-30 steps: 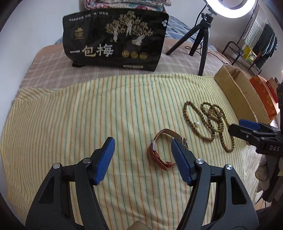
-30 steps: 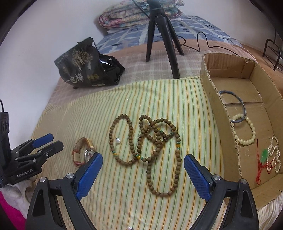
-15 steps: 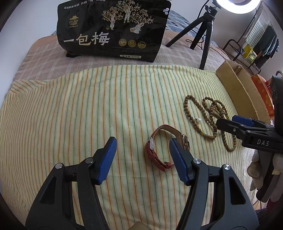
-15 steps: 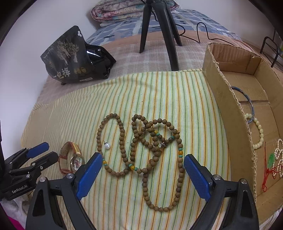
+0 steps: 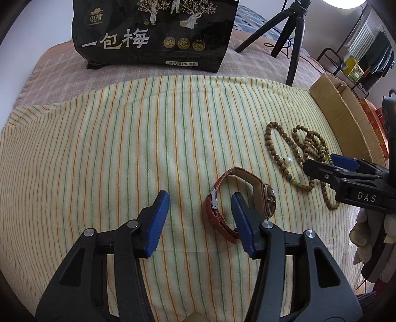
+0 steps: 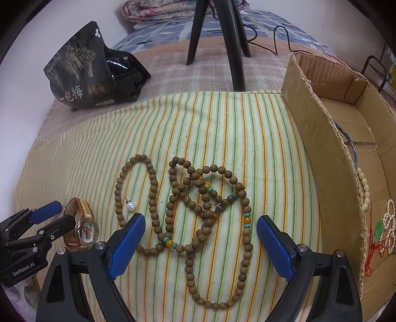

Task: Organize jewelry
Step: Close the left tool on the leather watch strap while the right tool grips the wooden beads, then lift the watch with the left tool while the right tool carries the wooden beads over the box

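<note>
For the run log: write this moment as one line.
left gripper: open, jaws just closing, astride red-strap wristwatch | right gripper: open over brown wooden bead necklace | both on striped cloth

This is a bedroom at home. A bed carries folded quilts, and clothes hang nearby.

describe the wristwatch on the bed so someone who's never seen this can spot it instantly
On the yellow striped cloth spread over the bed, look left of the tangle of brown wooden bead strands, away from the cardboard box. The wristwatch lies there on its edge: the only piece with a reddish-brown strap and a gold-rimmed oval face, not beaded.
</note>
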Demonstrator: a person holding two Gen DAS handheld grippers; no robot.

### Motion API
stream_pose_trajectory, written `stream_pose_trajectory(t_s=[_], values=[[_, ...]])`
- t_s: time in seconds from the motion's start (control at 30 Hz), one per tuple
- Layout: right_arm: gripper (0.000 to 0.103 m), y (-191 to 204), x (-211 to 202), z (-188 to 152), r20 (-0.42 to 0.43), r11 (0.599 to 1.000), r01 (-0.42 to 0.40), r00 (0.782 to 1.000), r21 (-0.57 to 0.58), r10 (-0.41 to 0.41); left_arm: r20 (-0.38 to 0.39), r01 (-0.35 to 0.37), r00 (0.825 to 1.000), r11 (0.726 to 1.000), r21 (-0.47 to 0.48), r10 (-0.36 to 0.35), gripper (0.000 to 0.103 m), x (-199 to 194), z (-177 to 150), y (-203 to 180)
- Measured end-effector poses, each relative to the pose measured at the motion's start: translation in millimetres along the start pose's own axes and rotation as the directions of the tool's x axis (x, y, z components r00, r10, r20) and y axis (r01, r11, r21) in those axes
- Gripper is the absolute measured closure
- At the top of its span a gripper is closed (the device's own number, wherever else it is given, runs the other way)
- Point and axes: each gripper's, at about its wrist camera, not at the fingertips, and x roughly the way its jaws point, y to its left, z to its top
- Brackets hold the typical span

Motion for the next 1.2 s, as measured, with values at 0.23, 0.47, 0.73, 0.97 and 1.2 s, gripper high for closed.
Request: stream_pose_trajectory(t_s=[0.23,0.47,0.73,0.97,1.2], values=[[0.026,9.7,4.4,-3.7,0.017,0.995,0.074,0.997,-0.073,-0.073,0.000,-0.024,1.000,1.000,0.007,0.024,0.054,4.8,-1.9,-1.9],[0.074,10.7,-0.7,-5.3,0.048,0.992,0.062,0.997,-0.108,-0.057,0.009,-0.065,0.998,0.998,0.020,0.065,0.073,9.9,-0.8,-6.0],[0.086,12.9,-4.4,-4.3,0.056,0.992,0.007,0.998,-0.125,0.000,0.021,-0.067,0.998,0.997,0.030,0.066,0.095,8.5,0.8,-10.9],[0.087,19.6,-21.1,-0.6,0.096,0.991,-0.036,0.994,-0.130,0.049,0.047,-0.050,0.998,0.998,0.023,0.049,0.095,-5.4,2.7,-8.3],[0.087,24.2,-47.8,1.1,0.154,0.988,-0.051,0.985,-0.144,0.073,0.092,-0.047,0.995,0.998,0.029,0.044,0.096,-24.9,2.4,-11.7]])
